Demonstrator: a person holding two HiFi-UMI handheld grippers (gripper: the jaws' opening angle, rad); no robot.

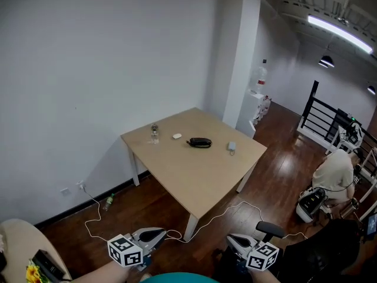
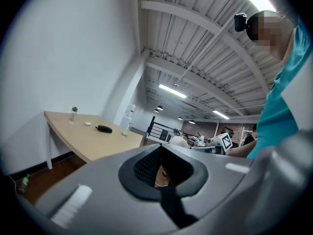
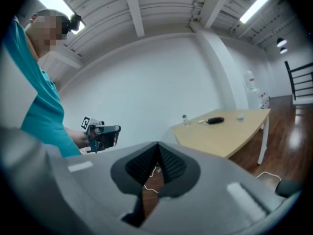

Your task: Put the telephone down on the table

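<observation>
A black telephone (image 1: 199, 142) lies flat near the middle of the far side of a light wooden table (image 1: 200, 178). It also shows small in the left gripper view (image 2: 103, 129) and the right gripper view (image 3: 215, 120). My left gripper (image 1: 160, 234) and right gripper (image 1: 232, 239) hang low by my body, well short of the table's near corner. Both are over the wooden floor. The left gripper (image 2: 159, 150) and the right gripper (image 3: 157, 150) each have their ribbed pads closed together with nothing between them.
On the table also stand a small clear bottle (image 1: 154, 132), a white item (image 1: 177, 136) and a small grey item (image 1: 232, 147). A white cable (image 1: 218, 217) trails over the floor by the table leg. A green bottle (image 1: 108, 202) lies by the wall. A black chair (image 1: 268, 229) is near my right.
</observation>
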